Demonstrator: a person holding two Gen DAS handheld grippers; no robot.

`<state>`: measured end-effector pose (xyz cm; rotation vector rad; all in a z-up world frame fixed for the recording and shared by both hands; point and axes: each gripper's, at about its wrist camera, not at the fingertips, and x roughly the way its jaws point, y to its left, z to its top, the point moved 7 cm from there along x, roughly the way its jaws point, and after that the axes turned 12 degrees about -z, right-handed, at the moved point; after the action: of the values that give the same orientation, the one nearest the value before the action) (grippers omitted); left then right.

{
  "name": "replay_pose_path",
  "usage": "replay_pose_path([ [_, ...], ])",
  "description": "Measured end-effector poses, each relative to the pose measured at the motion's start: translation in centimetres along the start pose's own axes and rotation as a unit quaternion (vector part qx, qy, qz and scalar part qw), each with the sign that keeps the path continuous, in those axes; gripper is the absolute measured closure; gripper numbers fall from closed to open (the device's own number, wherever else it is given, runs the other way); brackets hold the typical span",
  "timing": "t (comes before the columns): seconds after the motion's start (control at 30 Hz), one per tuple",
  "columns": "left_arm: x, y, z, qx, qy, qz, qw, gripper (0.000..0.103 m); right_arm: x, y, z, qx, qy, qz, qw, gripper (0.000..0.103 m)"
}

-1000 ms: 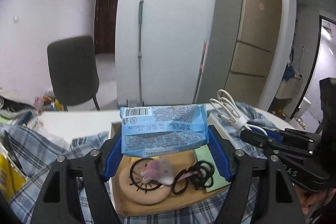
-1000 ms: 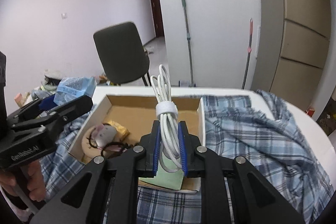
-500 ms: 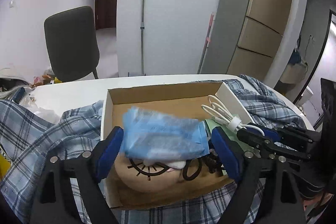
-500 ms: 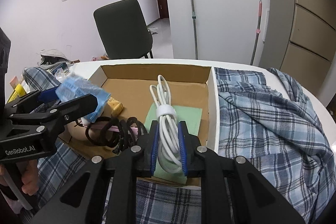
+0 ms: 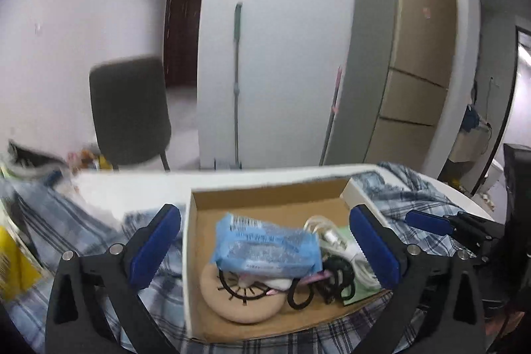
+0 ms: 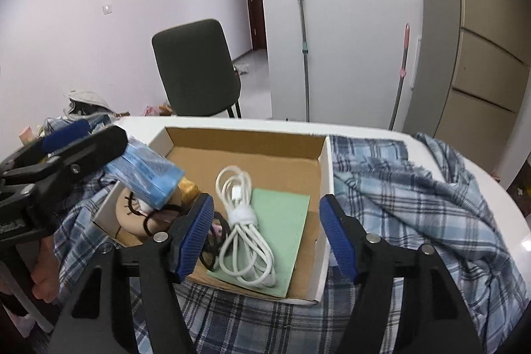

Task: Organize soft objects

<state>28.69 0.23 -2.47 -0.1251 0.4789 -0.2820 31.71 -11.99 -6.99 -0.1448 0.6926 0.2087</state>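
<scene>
A cardboard box stands on a plaid cloth. In it lie a blue tissue pack, a coiled white cable on a green pad, a tan round cushion, and black hair ties. My left gripper is open and empty, its fingers to either side of the tissue pack. My right gripper is open and empty, its fingers wide on either side of the cable.
The plaid cloth covers the white table around the box. A dark chair stands behind the table. A mop leans on the wall. Clutter lies at the table's left.
Both grippers have opened. The tissue pack left my left gripper and now lies in the box. The white cable left my right gripper and now lies on the green pad.
</scene>
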Motion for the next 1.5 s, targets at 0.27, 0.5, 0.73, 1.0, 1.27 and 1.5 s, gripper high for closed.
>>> replay_pose_path([
  [0.27,-6.0,-2.0,3.7,0.017,-0.068,-0.010,0.9975,0.000,-5.7,-1.0,2.8,0.012,-0.084,-0.019,0.996,0.000],
  [0.5,-13.0,-3.3,5.8,0.035,-0.125,-0.008,0.9915,0.000,-12.7,-1.7,4.9,0.020,-0.161,-0.034,0.986,0.000],
  [0.73,-19.2,-5.1,4.7,0.081,-0.164,0.001,0.9831,0.000,-19.4,-1.5,4.5,0.028,-0.231,-0.034,0.972,0.000],
  [1.0,-20.7,-4.3,0.8,0.069,-0.177,0.005,0.9819,0.000,-20.5,-1.6,1.3,0.040,-0.249,-0.017,0.967,0.000],
  [1.27,-18.2,-2.7,-3.2,0.044,-0.163,-0.005,0.9856,0.000,-17.2,-2.3,-2.0,0.039,-0.244,-0.026,0.969,0.000],
  [1.5,-16.0,-1.5,-5.4,0.037,-0.147,0.015,0.9883,0.000,-14.9,-2.1,-4.1,0.030,-0.226,-0.025,0.973,0.000],
])
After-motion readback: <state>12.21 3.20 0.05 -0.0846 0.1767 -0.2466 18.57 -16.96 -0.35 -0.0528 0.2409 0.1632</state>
